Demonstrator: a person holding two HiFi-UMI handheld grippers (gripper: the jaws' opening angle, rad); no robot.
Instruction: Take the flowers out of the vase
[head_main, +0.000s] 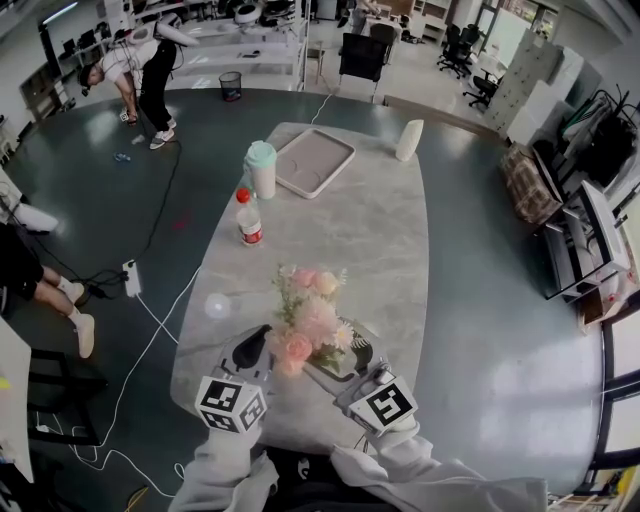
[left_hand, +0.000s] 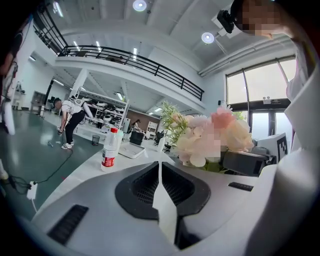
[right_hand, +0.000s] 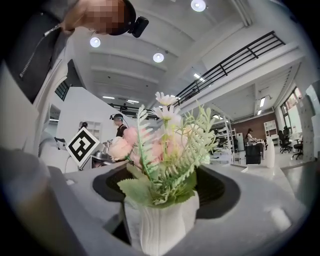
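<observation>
**Vase between the jaws, flowers not yet out**

At the lower centre of the head view, pink and white flowers (head_main: 305, 320) stand in a white ribbed vase (right_hand: 160, 225) near the close edge of a grey table (head_main: 390, 230). The right gripper (right_hand: 161, 197) has its jaws fairly wide, one on each side of the vase — the one at the frame's right lies against it, while a dark slit shows at the other. The left gripper (left_hand: 160, 167), jaws together and empty, sits just beside the blooms at lower left. A bottle (head_main: 248, 218) and a tray (head_main: 314, 162) sit farther up the frame.
</observation>
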